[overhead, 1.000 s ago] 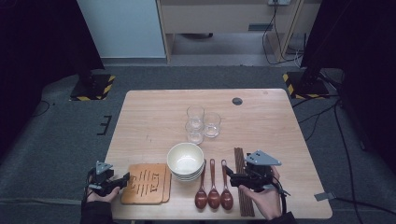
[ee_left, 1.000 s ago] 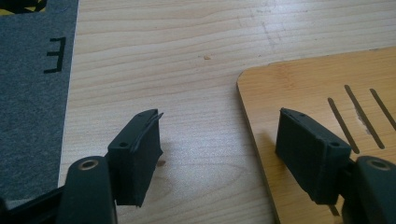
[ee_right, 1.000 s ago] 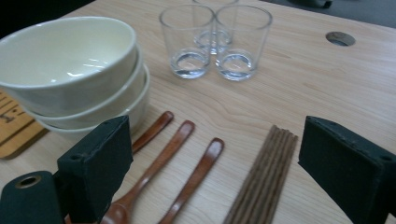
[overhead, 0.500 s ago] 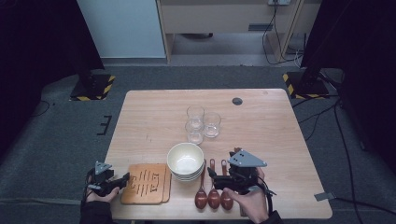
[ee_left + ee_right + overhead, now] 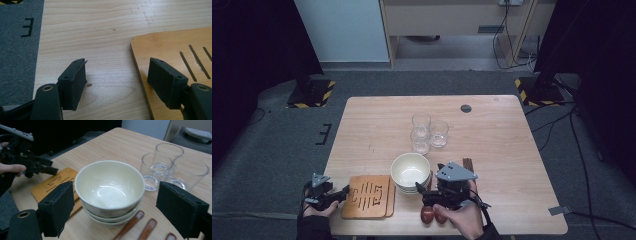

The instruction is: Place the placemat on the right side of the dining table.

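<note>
Right tool [image 5: 115, 207] spread before three stacked bowls [image 5: 110, 190], three glasses [image 5: 172, 167], three spoons [image 5: 147, 227].

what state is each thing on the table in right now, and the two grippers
stack of cream ceramic bowls: nested, upright, top one empty
three clear drinking glasses: upright, empty, clustered
brown wooden spoons: lying flat beside the bowls
slotted bamboo trivets: lying flat, stacked
left gripper: jaws open astride the trivet's edge, nothing gripped
right gripper: jaws open facing the bowls, just been closing slightly, holding nothing
</note>
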Action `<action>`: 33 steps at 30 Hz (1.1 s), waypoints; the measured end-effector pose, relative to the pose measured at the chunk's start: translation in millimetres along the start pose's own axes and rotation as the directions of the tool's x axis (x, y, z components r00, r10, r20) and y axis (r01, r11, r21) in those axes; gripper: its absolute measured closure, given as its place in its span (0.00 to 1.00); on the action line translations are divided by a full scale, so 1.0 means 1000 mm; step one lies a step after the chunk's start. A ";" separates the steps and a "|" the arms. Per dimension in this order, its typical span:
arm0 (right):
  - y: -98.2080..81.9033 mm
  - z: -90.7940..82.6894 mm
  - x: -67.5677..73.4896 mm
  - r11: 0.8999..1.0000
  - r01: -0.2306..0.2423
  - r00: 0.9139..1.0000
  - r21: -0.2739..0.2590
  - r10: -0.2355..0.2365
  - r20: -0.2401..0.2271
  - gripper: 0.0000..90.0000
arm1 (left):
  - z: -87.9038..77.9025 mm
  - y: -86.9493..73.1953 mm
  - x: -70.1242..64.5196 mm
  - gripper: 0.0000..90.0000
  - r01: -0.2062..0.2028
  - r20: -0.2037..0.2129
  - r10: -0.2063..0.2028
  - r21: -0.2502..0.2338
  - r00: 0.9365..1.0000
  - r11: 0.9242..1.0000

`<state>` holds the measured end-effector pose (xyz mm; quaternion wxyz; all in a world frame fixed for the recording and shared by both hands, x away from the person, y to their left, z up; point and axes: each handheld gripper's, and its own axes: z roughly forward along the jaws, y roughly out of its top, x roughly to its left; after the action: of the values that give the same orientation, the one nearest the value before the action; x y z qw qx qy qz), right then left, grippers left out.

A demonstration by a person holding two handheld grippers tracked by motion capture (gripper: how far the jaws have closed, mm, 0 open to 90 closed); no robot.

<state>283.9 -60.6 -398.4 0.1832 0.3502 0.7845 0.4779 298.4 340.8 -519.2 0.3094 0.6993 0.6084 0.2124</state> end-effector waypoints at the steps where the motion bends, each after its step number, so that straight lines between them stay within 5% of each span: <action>1: 0.001 0.002 0.003 1.000 0.003 1.000 0.001 -0.003 -0.008 0.17 | 0.000 0.000 0.000 0.33 0.000 0.000 0.000 0.000 1.000 1.000; 13: 0.009 0.027 0.034 1.000 0.022 0.994 0.007 -0.021 -0.103 0.21 | 0.001 0.000 0.000 0.33 0.000 -0.003 0.000 0.004 1.000 1.000; 19: 0.010 0.040 0.056 0.999 0.039 0.984 0.019 -0.035 -0.177 0.24 | 0.001 -0.001 0.000 0.33 0.002 -0.003 -0.002 0.000 1.000 1.000; 33: -0.001 0.064 0.077 0.997 0.038 0.967 0.064 -0.021 -0.254 0.30 | 0.003 -0.001 0.000 0.33 -0.003 -0.012 0.003 0.008 1.000 1.000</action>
<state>270.2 35.0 -425.6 0.0768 0.2808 0.8225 0.4886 299.7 340.5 -522.4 0.3027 0.7001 0.6100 0.2146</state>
